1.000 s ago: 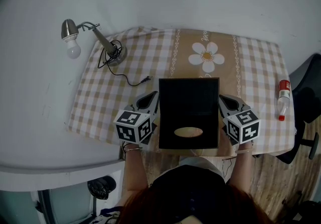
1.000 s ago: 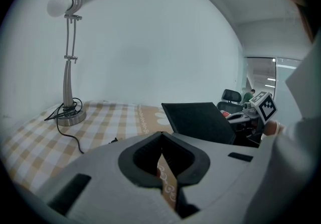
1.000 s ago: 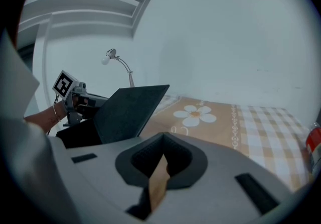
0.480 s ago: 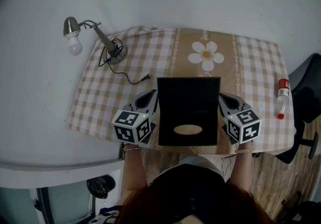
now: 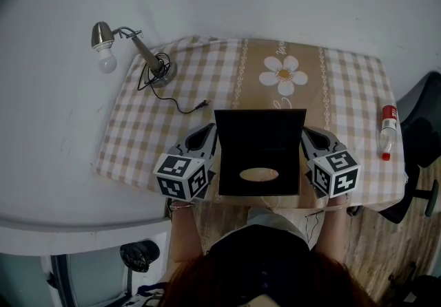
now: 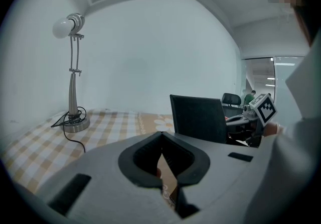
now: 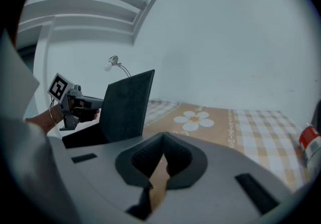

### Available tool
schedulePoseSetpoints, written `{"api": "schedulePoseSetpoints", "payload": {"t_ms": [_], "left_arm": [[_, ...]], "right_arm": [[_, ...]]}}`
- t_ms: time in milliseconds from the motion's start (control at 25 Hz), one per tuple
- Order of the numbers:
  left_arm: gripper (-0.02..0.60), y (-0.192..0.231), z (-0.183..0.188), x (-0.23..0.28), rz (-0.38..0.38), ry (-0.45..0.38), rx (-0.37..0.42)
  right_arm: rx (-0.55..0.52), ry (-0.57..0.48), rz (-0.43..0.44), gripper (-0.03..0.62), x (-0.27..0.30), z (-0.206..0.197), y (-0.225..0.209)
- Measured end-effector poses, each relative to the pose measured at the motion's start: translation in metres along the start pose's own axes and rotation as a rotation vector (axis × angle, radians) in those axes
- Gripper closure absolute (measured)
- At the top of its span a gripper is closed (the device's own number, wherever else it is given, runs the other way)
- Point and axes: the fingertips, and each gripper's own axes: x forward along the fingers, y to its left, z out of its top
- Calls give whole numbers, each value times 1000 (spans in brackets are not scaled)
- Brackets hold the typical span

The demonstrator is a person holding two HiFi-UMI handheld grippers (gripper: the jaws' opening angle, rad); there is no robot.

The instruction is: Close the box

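A black box lid (image 5: 260,151) with a gold oval label (image 5: 259,174) stands steeply raised over the tan box (image 5: 305,192) at the table's near edge. My left gripper (image 5: 205,135) sits against the box's left side and my right gripper (image 5: 311,135) against its right side. In the left gripper view the lid (image 6: 198,118) rises upright to the right of the shut left gripper (image 6: 160,136), with a tan strip of the box pinched below the tips. In the right gripper view the lid (image 7: 128,105) stands at the left, and the right gripper (image 7: 163,138) is shut on a tan strip too.
A desk lamp (image 5: 146,59) with a trailing cable (image 5: 180,106) stands at the back left of the checked tablecloth (image 5: 138,126). A red-capped bottle (image 5: 388,131) lies near the right edge. A black chair (image 5: 424,120) is beyond that edge. A flower print (image 5: 284,77) lies behind the box.
The black lid has swung up from a slant to nearly upright. Both grippers have tilted upward slightly while staying at the box's sides.
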Motion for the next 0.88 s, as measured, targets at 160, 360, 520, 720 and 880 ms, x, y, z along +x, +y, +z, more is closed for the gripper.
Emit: {"api": "schedulePoseSetpoints", "payload": {"t_ms": [160,360,520,720,880], "left_arm": [[557,-2,0,-6,0,-10,0],[557,-6,1,-11,13,-23,4],[557,-8,0,-16,23,-39,-10],[555,-10,-1,-20,40,-58,-22],[557,-11,-2,-24,47,-65,-35]], "right_arm": [[12,-10,-16,579,-3,0,2],[26,-18,-36,579,-8,0,3],[37,-25,-56,578,-12,-1,4],[53,-39,-75,579,-15,-1,5],[65,-46,-87,579,-18,-2,7]]}}
